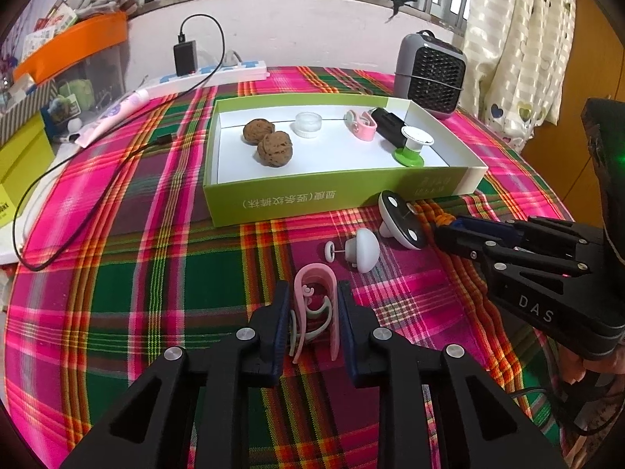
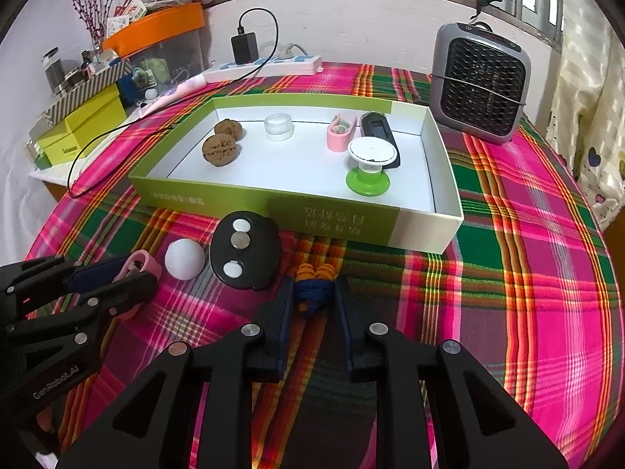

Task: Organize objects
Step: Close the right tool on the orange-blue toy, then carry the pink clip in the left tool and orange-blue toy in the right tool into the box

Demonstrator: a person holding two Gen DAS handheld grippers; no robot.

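Between the left gripper [image 1: 312, 312] fingers sits the pink clip [image 1: 314, 308], long axis pointing at the box [image 1: 343, 191] just ahead, jaws look snug on it, while the right gripper [image 2: 312, 305] brackets the orange-blue earplugs [image 2: 312, 289], contact unclear.

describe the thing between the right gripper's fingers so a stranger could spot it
Start at the green and white box on the plaid cloth; just before its front wall lies a small bundle of blue cord with orange earplugs. Unlike the black oval and white ball leftward, it's soft and two-coloured.
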